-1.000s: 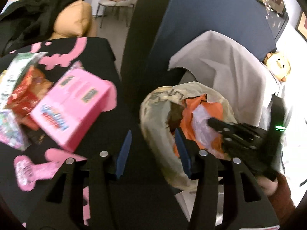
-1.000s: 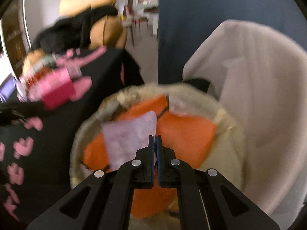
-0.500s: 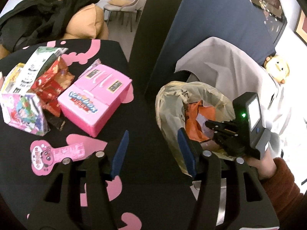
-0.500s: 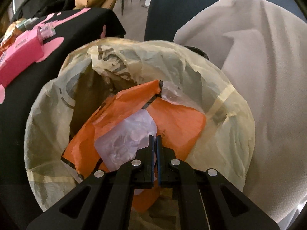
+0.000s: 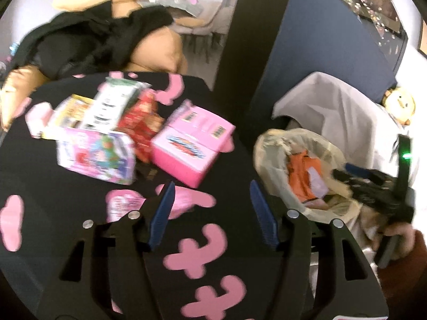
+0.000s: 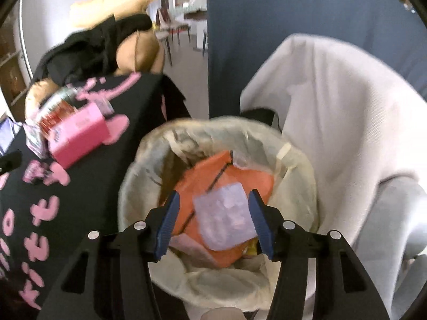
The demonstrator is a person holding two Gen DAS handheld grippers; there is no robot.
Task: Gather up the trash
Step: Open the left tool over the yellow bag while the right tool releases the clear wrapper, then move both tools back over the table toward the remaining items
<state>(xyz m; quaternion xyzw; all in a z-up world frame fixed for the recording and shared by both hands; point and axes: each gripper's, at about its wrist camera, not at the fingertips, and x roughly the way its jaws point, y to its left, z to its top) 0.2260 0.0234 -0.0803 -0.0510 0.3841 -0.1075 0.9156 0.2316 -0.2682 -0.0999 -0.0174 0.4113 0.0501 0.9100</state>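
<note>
A trash bin lined with a pale bag (image 6: 288,160) stands beside a black table with pink shapes (image 5: 80,176). Inside lie an orange wrapper (image 6: 256,178) and a pale purple plastic piece (image 6: 226,213). My right gripper (image 6: 213,213) is open above the bin, the purple piece loose below it. It also shows in the left wrist view (image 5: 373,186) over the bin (image 5: 272,144). My left gripper (image 5: 210,208) is open and empty over the table. On the table lie a pink box (image 5: 189,144), a purple-pink box (image 5: 98,157), red wrappers (image 5: 141,125) and a white-green carton (image 5: 112,104).
A chair draped in white cloth (image 6: 333,112) stands right behind the bin. A blue partition (image 6: 280,26) rises at the back. Tan cushions with black clothing (image 5: 101,34) lie beyond the table. A flat pink packet (image 5: 122,205) lies near my left fingers.
My right gripper has opened and let go of the purple plastic piece, which now lies in the bin. My left gripper has swung left, toward the boxes on the table.
</note>
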